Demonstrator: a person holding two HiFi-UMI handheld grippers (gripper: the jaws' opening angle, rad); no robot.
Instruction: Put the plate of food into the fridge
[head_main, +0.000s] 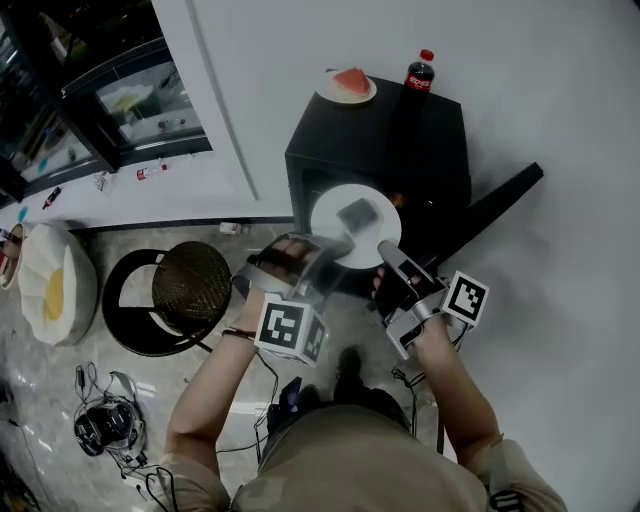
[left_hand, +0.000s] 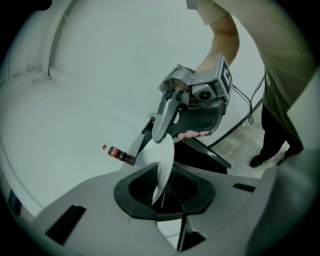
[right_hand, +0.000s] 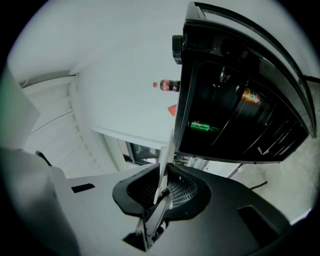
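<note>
- My left tongs (head_main: 322, 246) are clenched on the left rim of the white plate (head_main: 328, 212); in the left gripper view the thin rim runs straight between the two jaws
- My right tongs (head_main: 388, 252) grasp the opposite, right rim of the same plate, and the rim is pinched between their jaws
- The plate hangs in the air between both tongs, about level, just in front of the open mouth of the small black fridge (head_main: 380, 135) and not yet inside
- One grey rectangular piece of food (head_main: 357, 213) lies on the plate; which food it is I cannot tell
- The fridge door (head_main: 505, 195) stands open at the right side
- Inside the dark fridge a green bottle (right_hand: 204, 126) shows
- On top of the fridge stand a cola bottle (head_main: 418, 75) and a small plate with a watermelon slice (head_main: 347, 84)
</note>
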